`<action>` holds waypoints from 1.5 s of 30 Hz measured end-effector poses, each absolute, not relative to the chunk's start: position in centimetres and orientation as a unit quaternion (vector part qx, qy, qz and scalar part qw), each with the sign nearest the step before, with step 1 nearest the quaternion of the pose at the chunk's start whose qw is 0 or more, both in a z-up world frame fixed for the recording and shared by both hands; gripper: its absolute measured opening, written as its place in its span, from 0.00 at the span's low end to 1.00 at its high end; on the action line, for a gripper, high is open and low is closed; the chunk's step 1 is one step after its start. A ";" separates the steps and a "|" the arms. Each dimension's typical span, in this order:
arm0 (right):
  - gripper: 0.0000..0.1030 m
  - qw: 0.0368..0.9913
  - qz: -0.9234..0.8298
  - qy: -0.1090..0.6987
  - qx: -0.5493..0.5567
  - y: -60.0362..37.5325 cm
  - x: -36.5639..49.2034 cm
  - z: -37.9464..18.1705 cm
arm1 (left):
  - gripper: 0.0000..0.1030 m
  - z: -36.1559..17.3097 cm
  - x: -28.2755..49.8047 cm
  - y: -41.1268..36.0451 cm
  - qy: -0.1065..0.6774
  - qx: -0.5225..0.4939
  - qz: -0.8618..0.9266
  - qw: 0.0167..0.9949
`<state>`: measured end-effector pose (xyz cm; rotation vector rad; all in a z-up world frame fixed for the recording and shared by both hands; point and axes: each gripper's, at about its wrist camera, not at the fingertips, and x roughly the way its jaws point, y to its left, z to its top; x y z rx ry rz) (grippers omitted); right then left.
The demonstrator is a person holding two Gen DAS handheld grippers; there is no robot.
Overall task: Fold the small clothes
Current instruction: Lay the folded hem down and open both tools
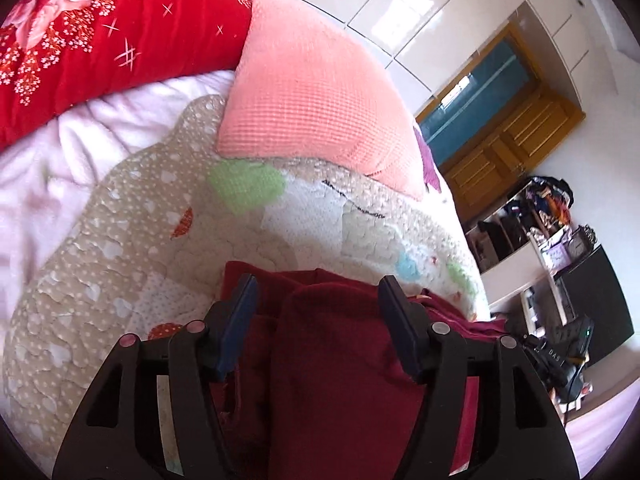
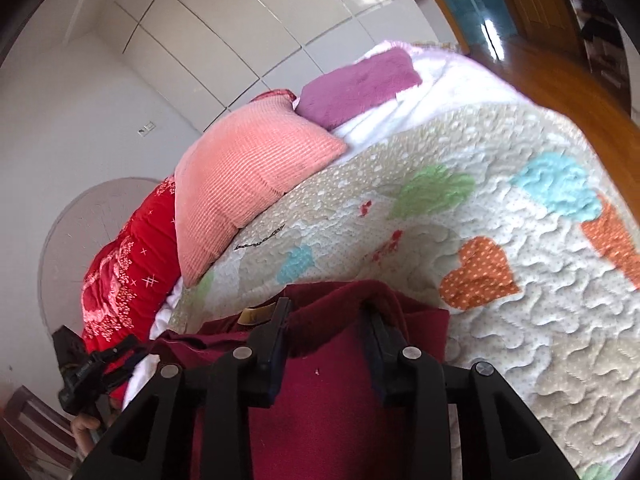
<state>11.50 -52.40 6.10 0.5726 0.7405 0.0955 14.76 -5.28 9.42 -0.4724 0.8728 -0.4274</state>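
A dark red garment (image 1: pixel 332 364) lies folded on the patchwork quilt (image 1: pixel 120 240) at the near edge of the bed. My left gripper (image 1: pixel 318 288) stands open above it, its fingers (image 1: pixel 245 296) wide apart with a rounded fold of the cloth lying loose between them. In the right wrist view the same dark red garment (image 2: pixel 328 392) fills the bottom centre, a tan label showing at its left. My right gripper (image 2: pixel 327 310) is open by a narrower gap. A raised hem of the cloth sits between its fingers (image 2: pixel 282 316), not pinched flat.
A salmon waffle-knit pillow (image 1: pixel 308 96), a red flowered duvet (image 1: pixel 80 40) and a purple cushion (image 2: pixel 356 84) lie at the head of the bed. White wardrobe doors (image 1: pixel 400 8) stand behind. A cluttered shelf (image 1: pixel 536 216) and a wooden door (image 1: pixel 508 136) are off the bed's side.
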 end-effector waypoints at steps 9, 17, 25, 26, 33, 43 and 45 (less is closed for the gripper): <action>0.44 0.918 0.033 0.330 0.217 -50.7 11.2 8.7 | 0.61 9.0 14.1 -8.0 0.421 -0.184 -0.213 0.862; 0.33 0.911 -0.023 0.395 0.118 -47.0 14.5 4.4 | 0.61 4.3 15.5 -9.7 0.474 -0.144 -0.147 0.856; 0.33 0.887 -0.049 0.448 0.098 -48.3 16.8 1.4 | 0.61 4.1 14.9 -11.2 0.455 -0.082 -0.132 0.877; 0.33 0.888 -0.047 0.447 0.098 -48.3 16.6 1.8 | 0.61 4.3 14.7 -11.1 0.456 -0.080 -0.133 0.877; 0.33 0.898 -0.009 0.430 0.090 -46.8 9.4 5.3 | 0.61 5.3 12.1 -9.9 0.447 -0.075 -0.135 0.881; 0.35 0.895 -0.017 0.435 0.100 -46.5 5.3 2.4 | 0.61 6.2 9.6 -9.6 0.438 -0.066 -0.129 0.887; 0.37 0.895 -0.016 0.435 0.097 -46.3 5.8 2.2 | 0.61 6.3 9.2 -9.5 0.440 -0.069 -0.133 0.886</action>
